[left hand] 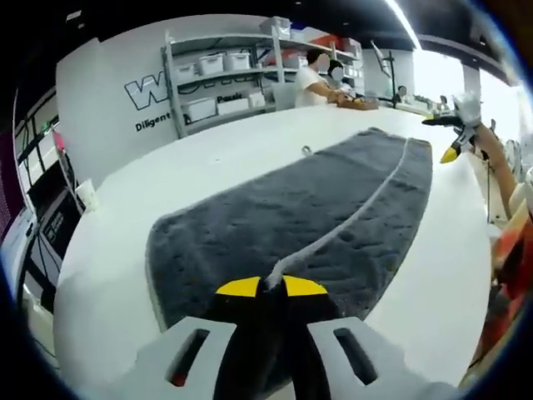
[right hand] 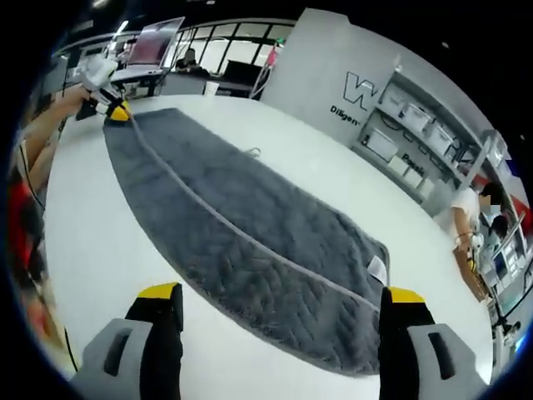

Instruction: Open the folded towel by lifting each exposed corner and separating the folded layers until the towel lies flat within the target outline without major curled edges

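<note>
A long grey towel (left hand: 308,208) lies stretched along the white table (left hand: 125,250), and a pale hem line runs down its length where one layer overlaps another. My left gripper (left hand: 271,286) is shut on that hem at the towel's near end; its yellow tips sit close together. From the other end, the left gripper (right hand: 115,110) shows at the towel's far corner, held by a hand. My right gripper (right hand: 281,293) stands open and wide above the towel (right hand: 250,225), close to the corner with a white label (right hand: 376,268). The right gripper (left hand: 454,150) hovers past the towel's far end.
A small looped thing (left hand: 306,150) lies on the table beside the towel. Shelves with white bins (left hand: 216,83) stand behind, along a wall with lettering. People work at a far table (left hand: 321,79). A monitor (right hand: 154,42) stands beyond the table's other end.
</note>
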### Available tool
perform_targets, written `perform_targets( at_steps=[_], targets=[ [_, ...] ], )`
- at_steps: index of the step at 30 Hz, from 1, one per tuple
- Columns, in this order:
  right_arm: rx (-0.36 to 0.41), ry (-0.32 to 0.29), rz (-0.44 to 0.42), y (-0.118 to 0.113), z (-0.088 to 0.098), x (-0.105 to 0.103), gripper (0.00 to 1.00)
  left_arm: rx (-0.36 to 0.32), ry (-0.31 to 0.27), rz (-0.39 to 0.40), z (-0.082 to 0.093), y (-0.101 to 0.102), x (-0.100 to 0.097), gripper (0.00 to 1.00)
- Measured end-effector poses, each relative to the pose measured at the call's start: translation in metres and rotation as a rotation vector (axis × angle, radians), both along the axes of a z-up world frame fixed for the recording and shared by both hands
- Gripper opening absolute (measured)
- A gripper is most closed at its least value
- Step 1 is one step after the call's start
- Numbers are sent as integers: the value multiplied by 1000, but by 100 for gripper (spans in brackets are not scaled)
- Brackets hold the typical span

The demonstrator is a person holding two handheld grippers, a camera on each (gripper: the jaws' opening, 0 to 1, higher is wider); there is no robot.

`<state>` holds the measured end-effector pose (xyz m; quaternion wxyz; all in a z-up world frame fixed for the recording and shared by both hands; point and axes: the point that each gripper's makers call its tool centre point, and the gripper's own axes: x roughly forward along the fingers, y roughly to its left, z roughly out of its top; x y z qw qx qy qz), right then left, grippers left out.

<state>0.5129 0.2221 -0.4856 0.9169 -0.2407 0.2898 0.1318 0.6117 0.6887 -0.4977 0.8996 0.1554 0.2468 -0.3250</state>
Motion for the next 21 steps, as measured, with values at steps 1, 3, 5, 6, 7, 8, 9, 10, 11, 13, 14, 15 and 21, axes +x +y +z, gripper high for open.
perform_targets(
  at_steps=[1,3,5,6,7,8,9,10,11,13,14,15,21],
  targets=[
    [0,-1,0,0,0,0,98,4,-6,2,1,0,0,6],
    [-3,-2,3,2,1,-1,98,-6,-16,-4,6,1,-4,6],
    [-3,-2,5,3,1,-1,98,-16,-19,-8,9,1,-6,6],
    [-2,1,7,3,1,-1,98,-22,-20,-13,11,0,-10,5],
    [-2,4,9,4,1,-1,98,-29,-22,-18,12,0,-13,5],
    [-2,3,9,5,1,-1,98,-37,-18,-24,13,0,-16,5],
    [-3,2,8,5,1,-1,98,-44,-14,-31,13,0,-20,5],
    [-3,1,8,5,1,-1,98,-52,-10,-37,13,-1,-24,5],
    [-4,1,7,6,1,-1,98,-59,-6,-44,13,-1,-27,5],
    [-3,0,8,6,2,-1,98,-61,-3,-47,13,-1,-30,5],
    [-2,0,8,7,2,-1,98,-62,-2,-49,13,-1,-31,5],
    [-2,0,9,7,2,-1,98,-63,-1,-50,13,-1,-32,5],
    [-16,9,32,19,2,0,98,-78,36,-90,7,5,-66,5]
  ],
)
